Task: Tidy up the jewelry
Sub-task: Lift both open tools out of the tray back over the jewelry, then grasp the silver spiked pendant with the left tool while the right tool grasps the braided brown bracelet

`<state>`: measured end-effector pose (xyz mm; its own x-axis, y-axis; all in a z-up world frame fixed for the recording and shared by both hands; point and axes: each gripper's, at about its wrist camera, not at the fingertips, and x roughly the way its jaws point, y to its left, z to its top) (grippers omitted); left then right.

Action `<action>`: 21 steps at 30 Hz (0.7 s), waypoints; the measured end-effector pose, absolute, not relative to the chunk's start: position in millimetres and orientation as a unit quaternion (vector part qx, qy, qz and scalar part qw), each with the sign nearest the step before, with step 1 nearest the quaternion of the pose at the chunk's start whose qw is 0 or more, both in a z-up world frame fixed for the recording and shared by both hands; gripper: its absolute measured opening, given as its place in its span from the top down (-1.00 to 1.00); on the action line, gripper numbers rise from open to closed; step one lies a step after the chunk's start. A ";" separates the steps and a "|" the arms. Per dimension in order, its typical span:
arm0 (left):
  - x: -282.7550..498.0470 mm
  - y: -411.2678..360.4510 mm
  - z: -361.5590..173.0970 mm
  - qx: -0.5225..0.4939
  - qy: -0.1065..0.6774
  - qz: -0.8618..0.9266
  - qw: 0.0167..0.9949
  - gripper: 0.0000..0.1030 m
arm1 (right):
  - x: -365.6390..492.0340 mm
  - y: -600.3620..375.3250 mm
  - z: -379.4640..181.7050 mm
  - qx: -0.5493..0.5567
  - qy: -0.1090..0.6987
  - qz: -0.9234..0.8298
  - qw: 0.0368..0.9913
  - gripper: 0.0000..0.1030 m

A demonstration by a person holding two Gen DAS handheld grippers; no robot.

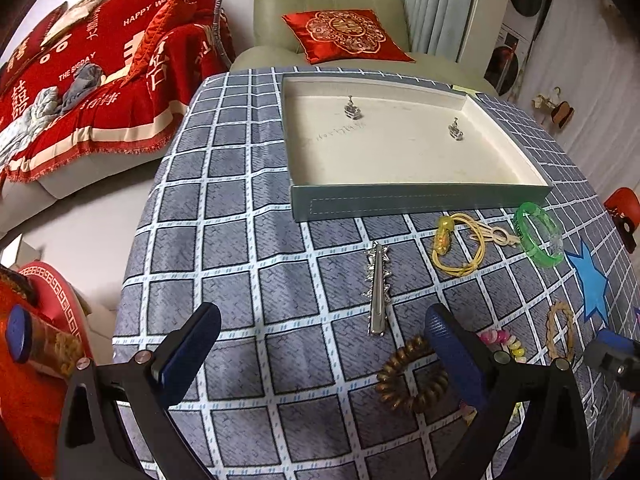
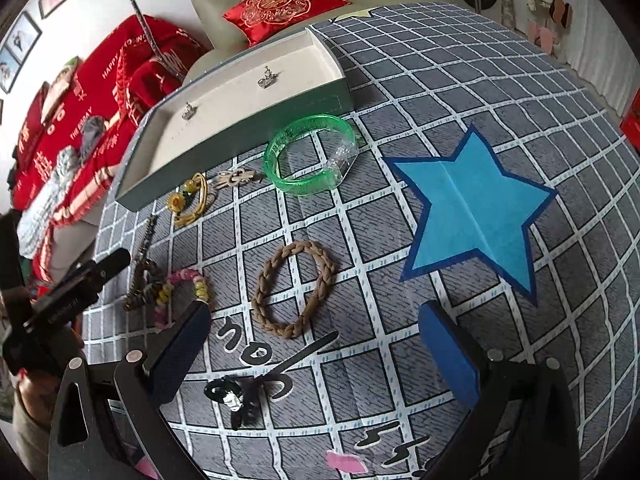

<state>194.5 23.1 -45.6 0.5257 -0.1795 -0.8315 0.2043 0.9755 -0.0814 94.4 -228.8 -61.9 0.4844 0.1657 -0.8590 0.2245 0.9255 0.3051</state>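
Observation:
A grey-green jewelry tray (image 1: 420, 202) (image 2: 240, 140) with a cream lining holds two silver earrings (image 1: 353, 109) (image 1: 455, 129). On the checked cloth lie a silver hair clip (image 1: 376, 288), a brown spiral hair tie (image 1: 412, 380), a yellow cord bracelet (image 1: 456, 248) (image 2: 192, 200), a green bangle (image 1: 538, 234) (image 2: 310, 154), a braided tan ring (image 2: 294, 290) (image 1: 560, 330), a pink and yellow bead bracelet (image 2: 182, 292) and a black claw clip (image 2: 234, 398). My left gripper (image 1: 324, 336) is open, just before the hair clip. My right gripper (image 2: 316, 340) is open, near the braided ring.
A blue paper star (image 2: 468, 204) is stuck on the cloth at the right. A green armchair with a red cushion (image 1: 344, 34) stands behind the table. A sofa with a red blanket (image 1: 92, 92) is at the left. The table edge drops off at the left.

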 end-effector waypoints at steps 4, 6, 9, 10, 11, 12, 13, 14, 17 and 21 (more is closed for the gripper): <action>201.9 17.5 -49.9 0.020 0.478 -0.115 0.870 -1.00 | 99.7 -221.6 -62.2 0.168 0.510 -0.018 0.843 -1.00; 204.8 15.3 -50.6 0.021 0.479 -0.120 0.870 -1.00 | 104.6 -214.9 -63.3 0.149 0.514 -0.020 0.845 -0.99; 210.7 11.7 -53.1 0.024 0.485 -0.123 0.865 -0.98 | 111.4 -203.3 -67.6 0.119 0.521 -0.024 0.845 -0.88; 212.5 10.9 -54.1 0.024 0.487 -0.124 0.864 -0.98 | 113.0 -199.9 -69.0 0.114 0.524 -0.025 0.844 -0.87; 213.3 10.5 -54.9 0.023 0.488 -0.124 0.864 -0.94 | 113.5 -195.9 -68.9 0.100 0.522 -0.031 0.847 -0.81; 214.0 10.0 -55.8 0.024 0.489 -0.125 0.863 -0.88 | 114.7 -192.2 -69.2 0.088 0.522 -0.033 0.848 -0.78; 214.9 9.0 -57.6 0.026 0.492 -0.128 0.861 -0.77 | 115.2 -188.5 -69.7 0.073 0.523 -0.036 0.849 -0.75; 215.5 7.8 -59.6 0.028 0.496 -0.130 0.858 -0.75 | 115.4 -186.3 -70.0 0.063 0.523 -0.038 0.849 -0.67; 213.6 2.9 -59.5 0.050 0.487 -0.133 0.862 -0.60 | 113.4 -179.1 -68.5 0.032 0.520 -0.039 0.853 -0.41; 208.4 -3.6 -57.2 0.061 0.483 -0.147 0.861 -0.39 | 112.0 -177.2 -66.2 0.030 0.520 -0.033 0.853 -0.21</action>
